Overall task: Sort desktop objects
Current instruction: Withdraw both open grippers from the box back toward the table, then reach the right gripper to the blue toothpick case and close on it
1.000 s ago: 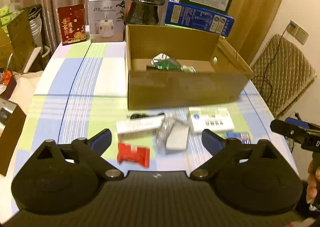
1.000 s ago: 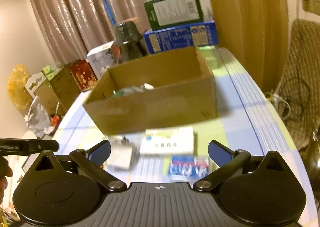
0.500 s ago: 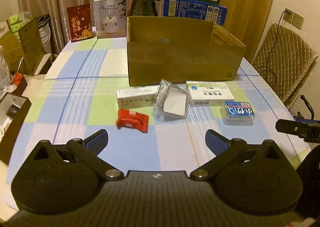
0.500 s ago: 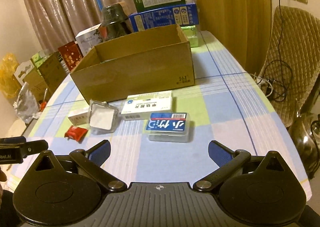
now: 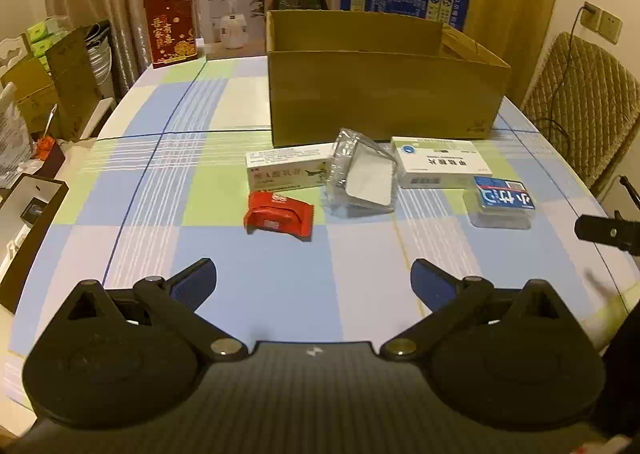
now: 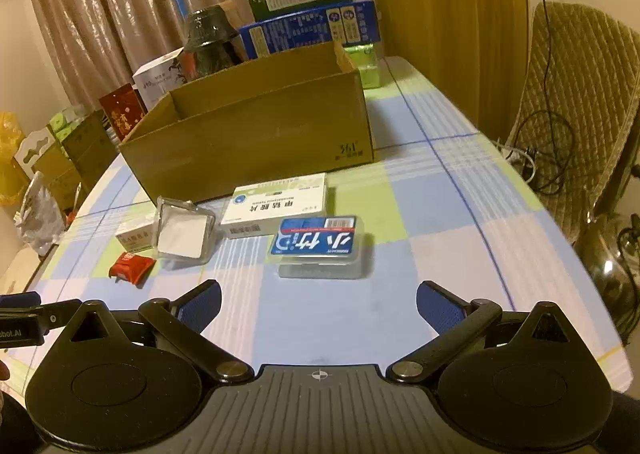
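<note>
Cardboard makes up the open box (image 5: 384,94) at the far middle of the checked table (image 5: 280,294); five small things lie in a row near its front wall; from left to right, a red packet (image 5: 278,213), a green-and-white carton (image 5: 288,172), a clear plastic case (image 5: 362,178), a white pill box (image 5: 440,166) and a blue-labelled clear case (image 6: 316,244). Both the left gripper (image 5: 314,280) and the right gripper (image 6: 318,304) hover low at the near edge, jaws spread wide, holding nothing. The blue-labelled case sits just beyond the right gripper's fingers, almost centred; it looks light, rigid and slick, so a pinch across its short sides seems best. The red packet lies ahead of the left gripper, slightly left; it is probably soft and crinkly, and would want a hold at its middle.
</note>
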### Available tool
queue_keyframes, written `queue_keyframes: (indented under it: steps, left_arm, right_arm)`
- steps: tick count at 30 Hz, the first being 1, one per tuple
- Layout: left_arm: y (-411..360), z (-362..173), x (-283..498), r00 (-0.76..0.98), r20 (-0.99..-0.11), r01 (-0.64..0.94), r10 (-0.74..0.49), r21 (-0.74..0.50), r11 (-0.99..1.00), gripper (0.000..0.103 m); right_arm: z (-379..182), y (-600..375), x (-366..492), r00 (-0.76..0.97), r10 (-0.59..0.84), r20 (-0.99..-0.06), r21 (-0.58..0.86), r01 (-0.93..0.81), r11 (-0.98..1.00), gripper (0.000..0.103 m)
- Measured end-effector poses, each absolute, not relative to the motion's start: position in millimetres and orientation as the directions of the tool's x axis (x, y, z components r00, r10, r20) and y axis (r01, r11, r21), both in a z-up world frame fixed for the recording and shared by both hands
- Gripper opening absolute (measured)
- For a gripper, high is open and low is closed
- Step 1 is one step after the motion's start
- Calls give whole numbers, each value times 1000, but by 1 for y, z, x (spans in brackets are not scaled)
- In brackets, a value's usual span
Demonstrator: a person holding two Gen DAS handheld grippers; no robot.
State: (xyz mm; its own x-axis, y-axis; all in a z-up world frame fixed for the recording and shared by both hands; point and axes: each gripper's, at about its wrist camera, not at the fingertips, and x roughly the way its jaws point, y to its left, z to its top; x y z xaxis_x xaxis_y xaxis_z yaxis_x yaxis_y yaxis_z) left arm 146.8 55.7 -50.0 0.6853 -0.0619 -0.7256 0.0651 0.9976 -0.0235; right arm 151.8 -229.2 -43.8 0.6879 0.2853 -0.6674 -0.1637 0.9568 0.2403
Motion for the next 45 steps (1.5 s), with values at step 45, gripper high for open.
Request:
queue_keyframes:
  steps: [45]
  left_arm:
    - [15, -115, 246, 761, -626, 275, -169, 75, 959, 102]
  right_arm:
    - [-123, -178, 239, 742, 152, -653, 59, -150, 987, 87]
